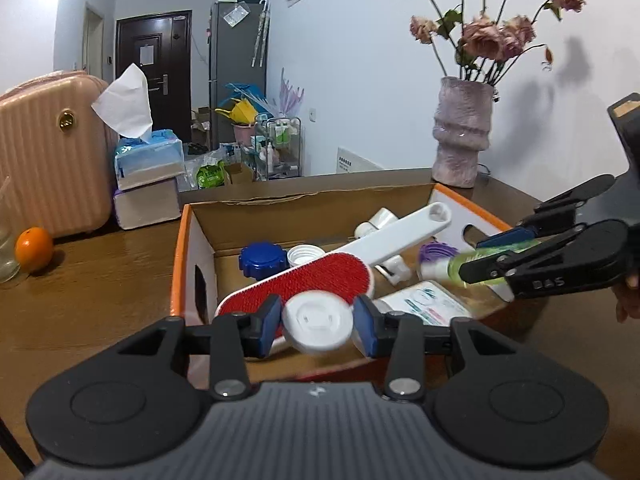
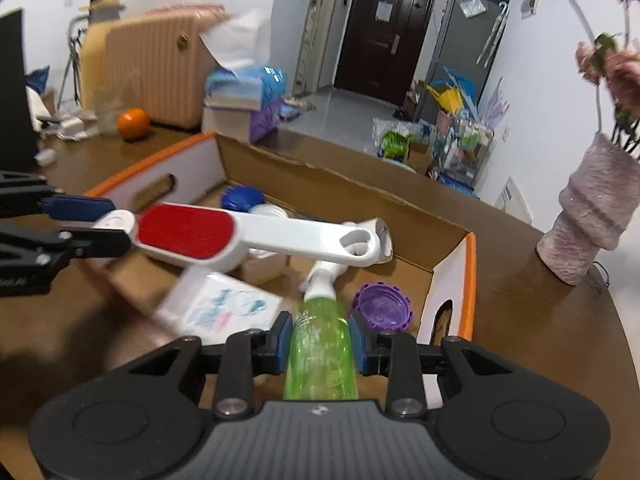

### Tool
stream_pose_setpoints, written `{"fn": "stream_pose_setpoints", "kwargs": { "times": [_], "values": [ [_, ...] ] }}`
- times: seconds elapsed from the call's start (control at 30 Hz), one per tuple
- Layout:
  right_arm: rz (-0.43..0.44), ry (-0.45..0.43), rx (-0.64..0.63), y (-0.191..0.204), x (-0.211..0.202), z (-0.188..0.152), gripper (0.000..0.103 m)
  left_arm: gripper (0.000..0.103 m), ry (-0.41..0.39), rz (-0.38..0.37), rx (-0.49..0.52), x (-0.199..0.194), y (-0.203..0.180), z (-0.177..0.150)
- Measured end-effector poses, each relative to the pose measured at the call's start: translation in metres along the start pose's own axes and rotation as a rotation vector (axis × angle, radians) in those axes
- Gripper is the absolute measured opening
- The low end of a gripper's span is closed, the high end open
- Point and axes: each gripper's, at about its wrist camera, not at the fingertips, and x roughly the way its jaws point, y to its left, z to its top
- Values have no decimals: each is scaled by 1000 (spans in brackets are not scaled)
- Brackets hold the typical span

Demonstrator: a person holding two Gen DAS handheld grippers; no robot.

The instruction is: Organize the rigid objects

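Observation:
An open cardboard box with orange-edged flaps stands on the wooden table; it also shows in the right wrist view. My left gripper sits over its near edge with a white round lid between its blue pads, blurred; it also shows in the right wrist view. My right gripper is shut on a green spray bottle, its nozzle pointing into the box; the bottle also shows in the left wrist view. A red-and-white lint brush lies across the box.
In the box lie a blue cap, a purple cap, a white cap and a printed white packet. A vase of dried roses stands at the back right. An orange, tissue box and pink suitcase are left.

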Motion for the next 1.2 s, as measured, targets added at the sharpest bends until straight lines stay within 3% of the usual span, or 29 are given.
{"fn": "stream_pose_setpoints", "kwargs": {
  "times": [0.03, 0.07, 0.2, 0.4, 0.63, 0.93, 1.1, 1.2],
  "values": [
    [-10, 7, -1, -3, 10, 0, 28, 66, -4, -2, -12, 6, 2, -2],
    [-23, 7, 4, -4, 18, 1, 31, 87, -22, 0, -30, 8, 5, -6],
    [-99, -67, -9, -4, 33, -9, 78, 90, -27, 6, -18, 9, 9, -16],
    [-80, -138, 9, -10, 34, -12, 79, 91, -54, 47, -80, 5, 20, -9],
    [-78, -141, 40, -14, 21, -12, 80, 91, -94, 93, -39, -10, 7, -5],
    [-118, -216, 18, -8, -65, -11, 85, 91, -145, 147, -28, -70, -13, 15],
    [-124, -293, 56, -1, -113, -17, 89, 103, -254, 159, -35, -121, -26, 23],
    [-144, -388, 93, 10, -139, -29, 94, 103, -317, 172, -18, -147, -36, 19]
  ]
}}
